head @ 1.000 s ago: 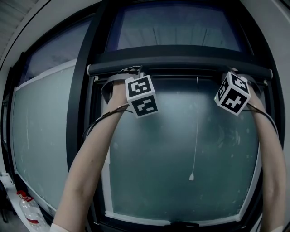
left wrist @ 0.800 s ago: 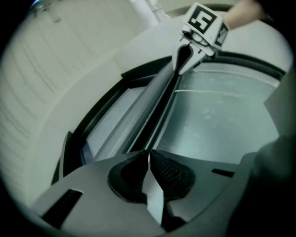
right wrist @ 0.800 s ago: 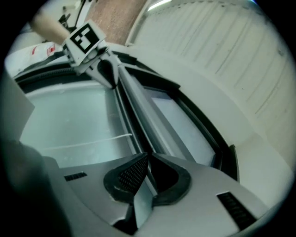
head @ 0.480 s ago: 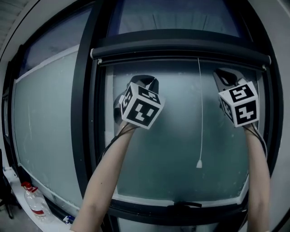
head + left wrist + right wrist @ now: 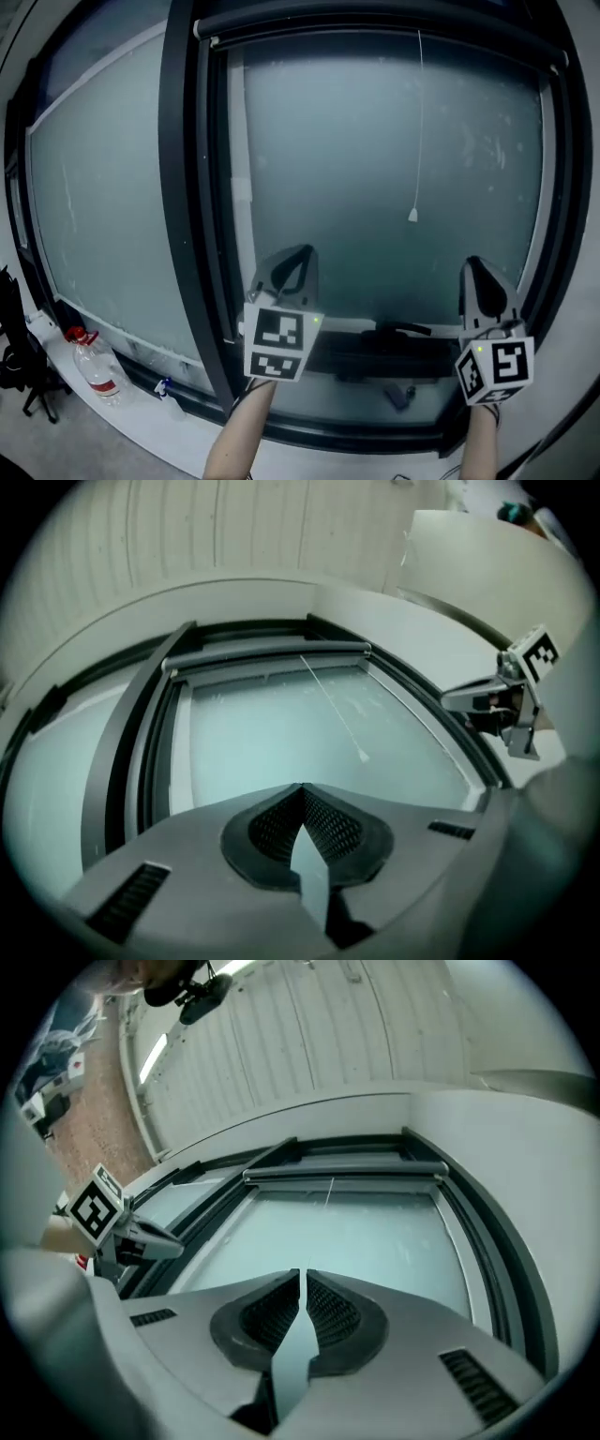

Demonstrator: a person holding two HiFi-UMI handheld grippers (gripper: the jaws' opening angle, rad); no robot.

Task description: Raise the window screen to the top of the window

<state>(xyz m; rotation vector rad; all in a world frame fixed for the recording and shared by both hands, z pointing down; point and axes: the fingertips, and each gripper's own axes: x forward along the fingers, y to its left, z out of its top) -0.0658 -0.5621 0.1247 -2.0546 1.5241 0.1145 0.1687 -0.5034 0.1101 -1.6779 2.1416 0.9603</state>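
The window screen's dark bar sits at the top of the frosted window, and it also shows in the left gripper view and the right gripper view. A thin pull cord hangs from it. My left gripper is low, in front of the window's lower left part. Its jaws have just been closing and are shut with nothing between them. My right gripper is low at the right, with its jaws together and empty. Neither gripper touches the bar.
A dark handle lies along the bottom sash. The thick black frame post divides this window from a fixed pane at the left. A plastic bottle with a red cap stands on the sill at lower left.
Both grippers have dropped from the bar at the window's top to its lower part. The bar has stayed up. The left jaws have closed.
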